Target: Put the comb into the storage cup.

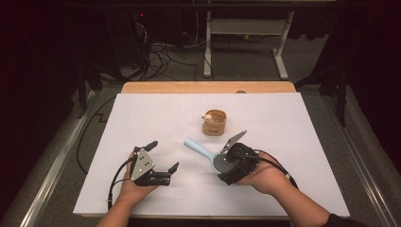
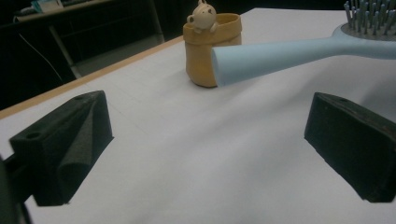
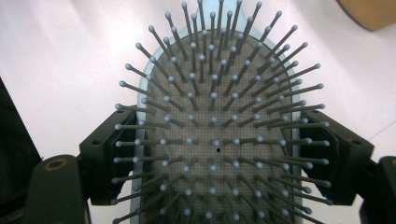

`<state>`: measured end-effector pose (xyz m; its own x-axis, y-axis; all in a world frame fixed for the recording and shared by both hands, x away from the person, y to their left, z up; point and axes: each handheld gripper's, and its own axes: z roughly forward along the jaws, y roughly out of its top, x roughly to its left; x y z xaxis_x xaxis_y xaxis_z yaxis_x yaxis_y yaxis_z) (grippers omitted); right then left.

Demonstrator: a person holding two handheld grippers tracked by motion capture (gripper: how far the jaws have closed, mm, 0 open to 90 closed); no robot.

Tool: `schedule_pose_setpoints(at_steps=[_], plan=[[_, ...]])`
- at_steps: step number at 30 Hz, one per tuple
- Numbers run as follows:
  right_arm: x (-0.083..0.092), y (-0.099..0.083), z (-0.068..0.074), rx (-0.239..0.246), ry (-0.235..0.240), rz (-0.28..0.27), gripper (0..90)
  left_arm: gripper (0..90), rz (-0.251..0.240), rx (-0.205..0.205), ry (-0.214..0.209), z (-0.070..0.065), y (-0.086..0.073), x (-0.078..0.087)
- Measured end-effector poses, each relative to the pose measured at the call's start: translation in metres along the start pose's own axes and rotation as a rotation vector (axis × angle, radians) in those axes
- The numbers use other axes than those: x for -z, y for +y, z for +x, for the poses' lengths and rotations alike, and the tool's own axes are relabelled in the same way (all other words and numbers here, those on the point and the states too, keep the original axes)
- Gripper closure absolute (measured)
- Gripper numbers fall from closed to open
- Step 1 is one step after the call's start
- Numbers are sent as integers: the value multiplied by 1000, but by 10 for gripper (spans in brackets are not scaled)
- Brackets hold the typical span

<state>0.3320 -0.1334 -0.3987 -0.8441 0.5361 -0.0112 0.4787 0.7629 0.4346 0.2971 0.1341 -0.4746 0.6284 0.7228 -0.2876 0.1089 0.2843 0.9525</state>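
Note:
A light blue hairbrush (image 1: 208, 152) with grey bristles is held above the white table, its handle pointing up-left. My right gripper (image 1: 235, 158) is shut on the brush head (image 3: 215, 140), one jaw on each side edge, bristles facing the camera. My left gripper (image 1: 161, 155) hovers at the lower left with its jaws wide apart and nothing between them. In the left gripper view the brush handle (image 2: 280, 53) crosses in front of a tan pouch-shaped cup (image 2: 212, 49) with a small bear figure (image 2: 201, 17) on its rim. That cup (image 1: 214, 122) stands near the table's middle.
The white sheet (image 1: 142, 118) covers the table, with a wooden strip (image 1: 208, 87) along its far edge. Cables (image 1: 161, 59) and a desk frame (image 1: 279, 47) are on the floor beyond.

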Motion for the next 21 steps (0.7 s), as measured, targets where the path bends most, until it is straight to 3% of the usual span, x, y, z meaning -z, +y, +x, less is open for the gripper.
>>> schedule_pose_setpoints(at_steps=[3,14,21], plan=[[-1,2,2,12,3,6,206,0,-8,-5,1,0,-1,0],[0,12,6,31,5,11,206,0,38,-143,-13,-9,-12,-1],[1,19,10,41,7,17,206,0,32,-217,-9,-12,-16,-2]])
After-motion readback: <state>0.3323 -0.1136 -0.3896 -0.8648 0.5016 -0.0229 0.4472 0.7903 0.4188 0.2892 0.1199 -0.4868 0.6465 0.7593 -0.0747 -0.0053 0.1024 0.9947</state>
